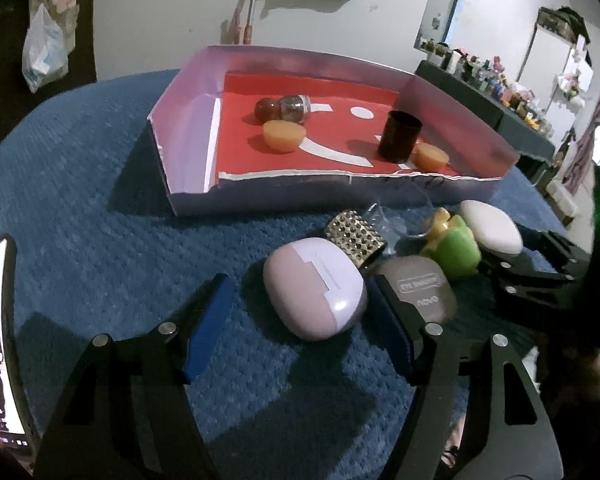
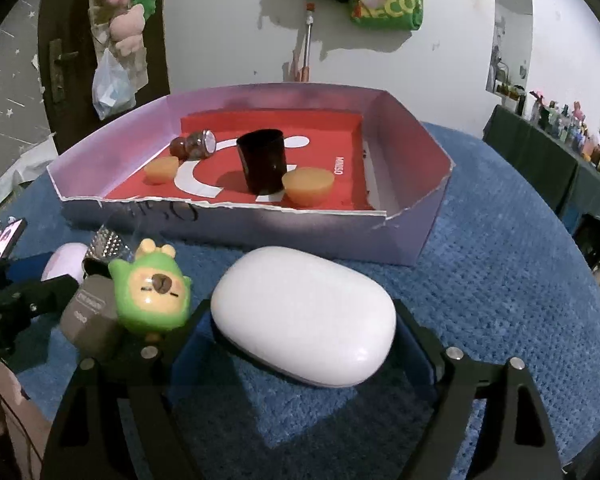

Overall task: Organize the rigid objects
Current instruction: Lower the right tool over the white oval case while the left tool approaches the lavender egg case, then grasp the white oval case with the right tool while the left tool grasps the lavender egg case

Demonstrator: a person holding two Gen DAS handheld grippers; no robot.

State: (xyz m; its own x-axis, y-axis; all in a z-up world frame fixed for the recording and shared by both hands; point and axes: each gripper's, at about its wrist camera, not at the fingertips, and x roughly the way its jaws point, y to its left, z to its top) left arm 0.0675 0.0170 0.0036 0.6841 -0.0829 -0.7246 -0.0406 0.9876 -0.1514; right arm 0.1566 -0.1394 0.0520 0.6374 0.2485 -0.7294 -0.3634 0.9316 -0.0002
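the right gripper (image 2: 304, 344) has its jaws set around a smooth white oval plastic case (image 2: 306, 316), both blue pads against the case sides; the case rests on the blue textured cloth (image 2: 500, 280). the left gripper (image 1: 300, 320) stands spread, with a glossy lilac rounded plastic case (image 1: 316, 288) between its fingers; only the right finger (image 1: 388, 320) is near it, the left one apart. just beside the lilac case lie a grey translucent eyeshadow compact (image 1: 420, 288), a studded gold cuff (image 1: 354, 236), a clear glass (image 1: 404, 212) and a green and yellow animal figurine (image 2: 152, 292). beyond them sits a shallow purple cardboard tray with a red floor (image 2: 260, 228). it holds a dark upright cylinder cup (image 2: 262, 166), two orange round cakes (image 2: 308, 186) and a small tipped jar (image 2: 194, 144).
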